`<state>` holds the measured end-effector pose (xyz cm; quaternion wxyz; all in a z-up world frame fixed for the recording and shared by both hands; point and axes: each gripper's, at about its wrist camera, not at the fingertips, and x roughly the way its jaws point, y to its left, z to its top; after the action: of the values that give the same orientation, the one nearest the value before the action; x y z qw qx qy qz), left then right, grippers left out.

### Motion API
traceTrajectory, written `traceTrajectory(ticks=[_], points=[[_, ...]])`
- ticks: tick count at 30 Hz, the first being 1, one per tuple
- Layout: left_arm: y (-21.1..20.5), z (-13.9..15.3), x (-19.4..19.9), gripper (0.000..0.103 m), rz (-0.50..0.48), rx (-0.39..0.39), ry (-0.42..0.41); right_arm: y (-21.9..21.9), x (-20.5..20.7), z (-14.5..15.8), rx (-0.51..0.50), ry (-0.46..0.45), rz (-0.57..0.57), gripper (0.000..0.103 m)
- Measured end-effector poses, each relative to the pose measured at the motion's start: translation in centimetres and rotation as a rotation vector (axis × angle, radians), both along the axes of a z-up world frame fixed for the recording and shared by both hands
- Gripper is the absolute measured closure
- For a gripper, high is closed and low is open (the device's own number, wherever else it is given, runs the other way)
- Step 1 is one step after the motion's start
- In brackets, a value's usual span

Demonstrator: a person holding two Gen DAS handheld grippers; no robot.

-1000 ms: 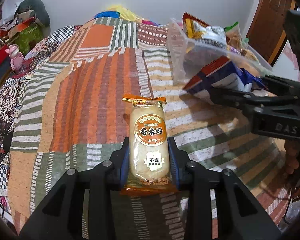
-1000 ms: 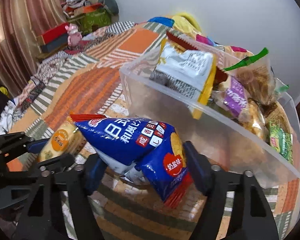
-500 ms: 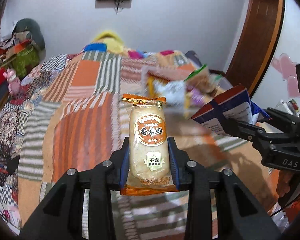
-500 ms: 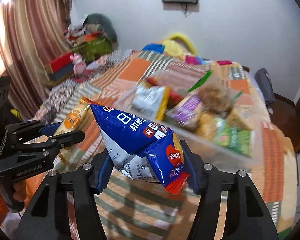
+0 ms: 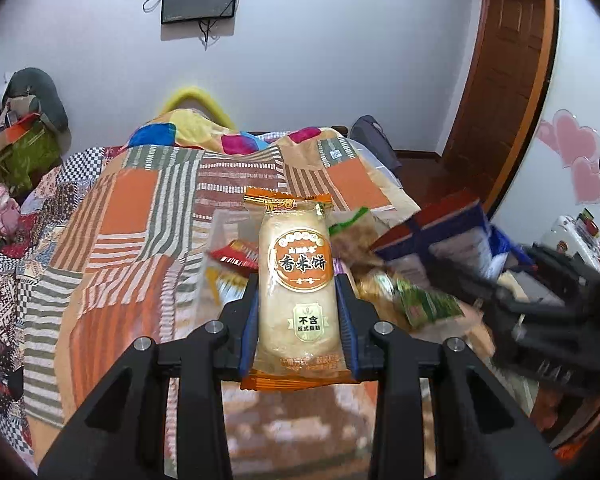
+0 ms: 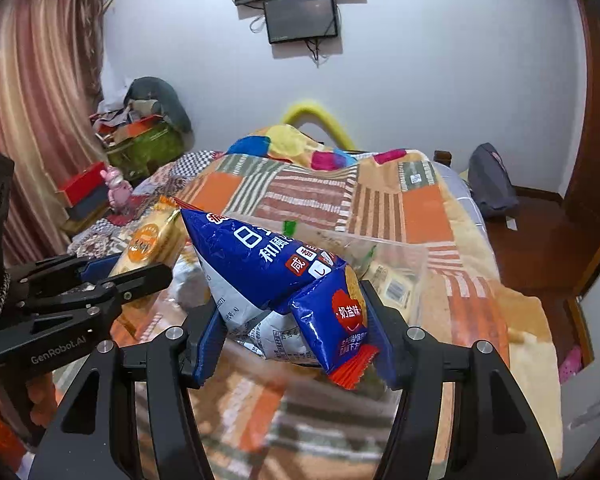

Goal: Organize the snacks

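My left gripper (image 5: pixel 298 312) is shut on an orange rice cracker packet (image 5: pixel 296 280), held upright above the bed. My right gripper (image 6: pixel 296 320) is shut on a blue cracker bag (image 6: pixel 280 276) with a red crimped end. Both are held over the near side of a clear plastic bin (image 6: pixel 404 256) holding several snack packets (image 5: pixel 424 304). The right gripper with the blue bag (image 5: pixel 448 240) appears blurred at the right of the left wrist view. The left gripper with its packet (image 6: pixel 150 240) shows at the left of the right wrist view.
The bin sits on a bed with an orange, green and white patchwork cover (image 5: pixel 128 216). A wooden door (image 5: pixel 504 92) is to the right, a wall screen (image 6: pixel 300 16) ahead, curtains (image 6: pixel 32 92) and piled boxes (image 6: pixel 140 140) to the left.
Both grippers have risen and tilted up with their packets; the far wall and screen are now in view. The bin now lies lower and closer beneath them.
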<state>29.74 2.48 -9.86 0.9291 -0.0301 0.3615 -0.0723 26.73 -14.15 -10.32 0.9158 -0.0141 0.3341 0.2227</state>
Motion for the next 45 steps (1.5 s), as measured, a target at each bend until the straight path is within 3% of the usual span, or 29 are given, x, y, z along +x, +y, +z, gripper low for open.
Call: traceTrajectory(ticks=[7,9,10,12,18,25,30,35,40,43,45], points=[[-1.1,-2.4,4.0,0.068,0.022,0.021,0.069,0.2,1.8,-2.2,-0.024,0.047,-0.016,0.045],[-1.1,-2.9,4.3,0.064,0.027,0.015,0.082,0.2,1.7,-2.5,-0.038,0.047,-0.017,0.041],[-1.1,-3.0,4.3,0.061,0.026,0.007,0.087,0.1,1.5,-2.6,-0.049,0.045,-0.017,0.04],[-1.0,-3.1,4.0,0.047,0.031,0.003,0.079,0.2,1.2,-2.5,-0.065,0.046,-0.01,0.038],[-0.5,-1.7,1.5,0.045,0.022,-0.025,0.06,-1.2,-0.1,-1.1,-0.045,0.046,-0.006,0.028],[0.0,4.2,-4.9,0.045,0.018,-0.005,-0.08,-3.5,-3.7,3.5,0.011,-0.023,-0.007,0.027],[0.6,9.0,-10.0,0.045,0.019,-0.04,-0.196,-5.1,-8.3,8.5,0.071,-0.121,-0.015,0.027],[0.4,12.8,-15.8,0.045,0.018,-0.015,-0.323,-5.8,-13.3,12.4,0.116,-0.228,-0.033,0.026],[0.3,14.7,-20.4,0.034,0.028,-0.025,-0.398,-5.8,-17.4,14.1,0.123,-0.317,-0.072,0.019],[0.3,15.0,-21.9,0.025,0.047,-0.022,-0.426,-5.7,-18.3,14.3,0.133,-0.323,-0.075,0.016],[0.5,15.0,-22.6,0.014,0.06,-0.023,-0.439,-5.6,-18.5,14.0,0.13,-0.325,-0.082,0.011]])
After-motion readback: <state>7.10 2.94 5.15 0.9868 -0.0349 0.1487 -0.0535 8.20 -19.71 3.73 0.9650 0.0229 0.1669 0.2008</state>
